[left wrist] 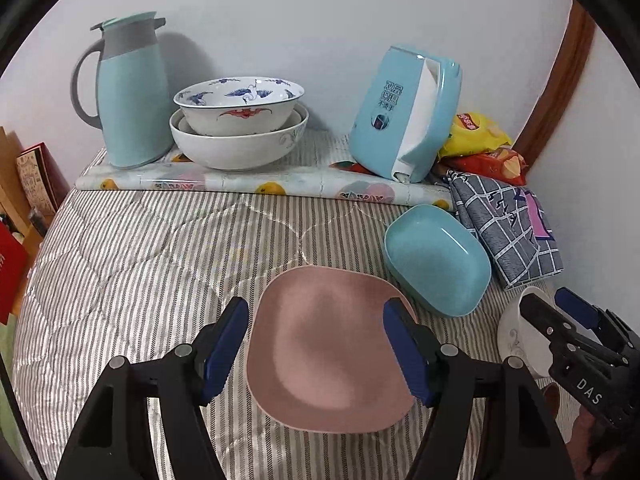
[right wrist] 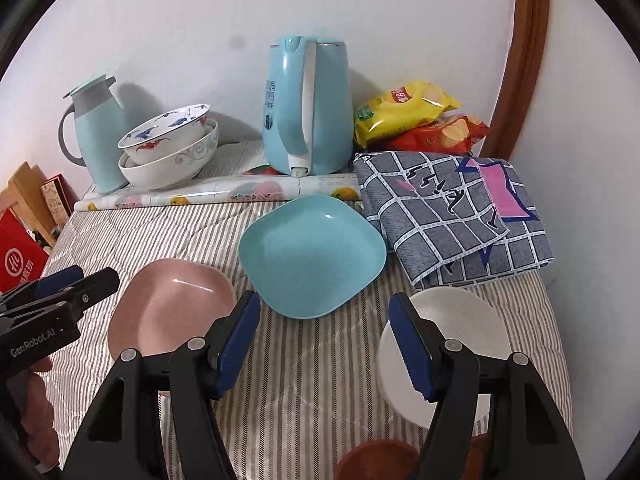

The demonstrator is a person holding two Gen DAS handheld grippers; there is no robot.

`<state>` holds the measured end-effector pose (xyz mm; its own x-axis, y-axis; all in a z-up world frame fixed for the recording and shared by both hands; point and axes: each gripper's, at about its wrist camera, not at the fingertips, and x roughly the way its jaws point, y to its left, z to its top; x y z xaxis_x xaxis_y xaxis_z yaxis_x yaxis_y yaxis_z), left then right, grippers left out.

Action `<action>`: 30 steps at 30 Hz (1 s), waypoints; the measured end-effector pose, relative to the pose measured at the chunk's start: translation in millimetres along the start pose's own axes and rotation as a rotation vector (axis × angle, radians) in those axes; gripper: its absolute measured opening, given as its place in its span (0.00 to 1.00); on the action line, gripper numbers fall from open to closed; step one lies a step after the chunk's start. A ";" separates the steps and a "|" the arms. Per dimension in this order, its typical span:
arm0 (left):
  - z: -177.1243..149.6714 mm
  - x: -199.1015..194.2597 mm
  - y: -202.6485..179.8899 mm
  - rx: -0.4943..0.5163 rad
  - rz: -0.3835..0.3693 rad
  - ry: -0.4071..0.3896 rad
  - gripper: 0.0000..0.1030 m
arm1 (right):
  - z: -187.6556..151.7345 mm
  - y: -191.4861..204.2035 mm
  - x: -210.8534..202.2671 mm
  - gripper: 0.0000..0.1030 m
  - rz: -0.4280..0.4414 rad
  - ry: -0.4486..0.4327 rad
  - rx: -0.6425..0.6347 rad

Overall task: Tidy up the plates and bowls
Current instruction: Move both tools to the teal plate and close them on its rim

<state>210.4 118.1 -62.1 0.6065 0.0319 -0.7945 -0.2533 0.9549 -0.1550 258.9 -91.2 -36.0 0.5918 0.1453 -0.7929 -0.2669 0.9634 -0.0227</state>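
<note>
A pink square plate (left wrist: 328, 356) lies on the striped quilt, and my left gripper (left wrist: 317, 308) hovers open over it, a blue-padded finger near each side edge. Behind it to the right, a light blue square plate (left wrist: 436, 260) rests flat. A white bowl (right wrist: 452, 344) sits at the right. My right gripper (right wrist: 325, 304) stands open with its right finger in front of the bowl's left rim and only quilt between the fingers. The blue plate (right wrist: 312, 256) lies just beyond its tips and the pink plate (right wrist: 172, 304) to its left. Two patterned bowls (left wrist: 240, 120) are stacked at the back.
Along the wall stand a light blue thermos jug (left wrist: 128, 92), a blue kettle (left wrist: 404, 116) and snack bags (left wrist: 476, 128). A checked cloth (left wrist: 508, 224) lies at the right and a rolled printed sheet (left wrist: 240, 184) crosses the back. A brown dish edge (right wrist: 376, 460) shows at the bottom.
</note>
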 end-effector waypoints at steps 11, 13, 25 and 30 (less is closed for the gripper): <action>12.9 10.9 -9.8 0.018 0.015 -0.021 0.66 | 6.2 -14.3 12.5 0.64 0.002 0.008 0.009; 15.5 13.7 -11.5 0.018 0.014 -0.022 0.66 | 7.6 -17.6 14.6 0.64 -0.002 0.008 0.013; 24.5 30.0 -21.0 0.028 0.001 -0.019 0.66 | 12.6 -26.8 31.3 0.64 -0.023 0.026 0.013; 28.1 39.2 -24.6 0.041 -0.004 0.003 0.66 | 14.1 -29.6 41.7 0.60 -0.036 0.047 0.019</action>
<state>261.6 104.1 -72.9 0.6055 0.0272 -0.7954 -0.2200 0.9662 -0.1344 302.2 -110.4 -59.8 0.5640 0.0996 -0.8197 -0.2313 0.9720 -0.0411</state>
